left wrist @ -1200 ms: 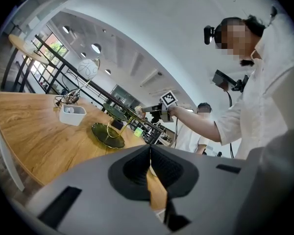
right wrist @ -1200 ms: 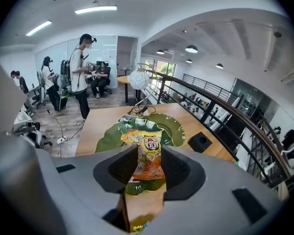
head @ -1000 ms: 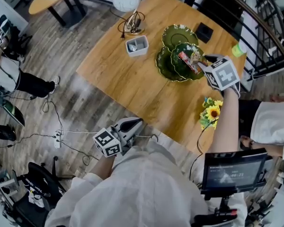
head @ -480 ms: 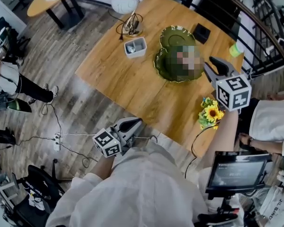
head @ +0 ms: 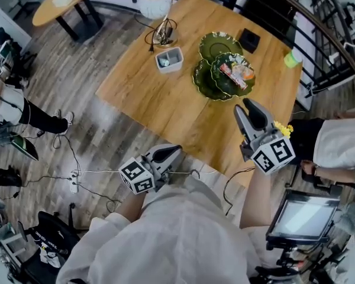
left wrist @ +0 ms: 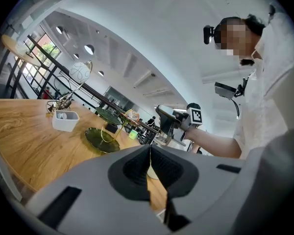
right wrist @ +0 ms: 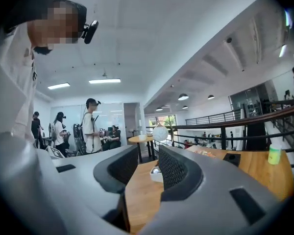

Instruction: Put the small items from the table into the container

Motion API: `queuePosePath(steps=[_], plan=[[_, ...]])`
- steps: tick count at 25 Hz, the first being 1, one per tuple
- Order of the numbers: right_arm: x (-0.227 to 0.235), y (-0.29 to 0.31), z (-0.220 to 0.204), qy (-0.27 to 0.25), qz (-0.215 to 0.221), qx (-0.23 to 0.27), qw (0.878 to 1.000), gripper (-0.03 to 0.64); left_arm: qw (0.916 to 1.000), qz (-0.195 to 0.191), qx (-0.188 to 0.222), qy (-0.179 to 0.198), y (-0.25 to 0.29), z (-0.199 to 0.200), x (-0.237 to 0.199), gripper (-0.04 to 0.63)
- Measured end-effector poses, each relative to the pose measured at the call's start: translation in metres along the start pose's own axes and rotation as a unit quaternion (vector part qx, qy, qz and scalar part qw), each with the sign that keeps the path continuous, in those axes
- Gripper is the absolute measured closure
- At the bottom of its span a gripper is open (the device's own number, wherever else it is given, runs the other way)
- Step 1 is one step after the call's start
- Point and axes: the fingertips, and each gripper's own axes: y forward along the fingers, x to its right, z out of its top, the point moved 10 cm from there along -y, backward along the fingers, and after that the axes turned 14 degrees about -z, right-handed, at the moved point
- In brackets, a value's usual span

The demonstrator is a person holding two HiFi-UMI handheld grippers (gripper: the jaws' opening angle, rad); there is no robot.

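Note:
On the wooden table (head: 165, 99) stands a white container (head: 170, 58) with small things in it; it also shows in the left gripper view (left wrist: 65, 121) and between the right jaws far off (right wrist: 156, 173). A tiered green dish (head: 220, 83) holds snack packets (head: 236, 73) on its top plate. My right gripper (head: 247, 105) hovers over the table's near right edge, open, with nothing between its fingers (right wrist: 147, 163). It also appears in the left gripper view (left wrist: 167, 117). My left gripper (head: 170, 152) is off the table's near edge, close to my body, shut and empty (left wrist: 149, 150).
A white globe lamp (head: 155, 3), a black box (head: 249, 40) and a green cup (head: 293, 59) sit at the table's far side. Yellow flowers (head: 283, 128) peek out by the right gripper. A railing (head: 325, 46) runs along the right; people stand at the left.
My right gripper has drawn back from the green dish toward the table's near edge, risen and swung round to the left, still open. The left gripper has stayed put.

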Motion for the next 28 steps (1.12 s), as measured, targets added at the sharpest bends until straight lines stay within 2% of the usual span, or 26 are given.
queuePosePath(steps=[6, 11, 19, 28], plan=[[-0.044, -0.017, -0.029, 0.060, 0.029, 0.038, 0.997, 0.485, 1.0000, -0.009, 0.001, 0.002, -0.015, 0.001, 0.002, 0.588], [-0.083, -0.026, -0.056, 0.095, 0.035, 0.034, 0.994, 0.485, 0.9999, -0.015, 0.003, 0.004, -0.033, 0.003, 0.005, 0.587], [-0.146, -0.036, -0.089, 0.120, 0.042, 0.005, 0.992, 0.486, 0.9997, -0.021, 0.007, 0.011, -0.080, 0.011, 0.011, 0.587], [-0.188, -0.028, -0.096, 0.126, 0.036, 0.003, 0.991, 0.512, 0.9997, -0.003, 0.022, -0.001, -0.143, 0.016, 0.006, 0.588]])
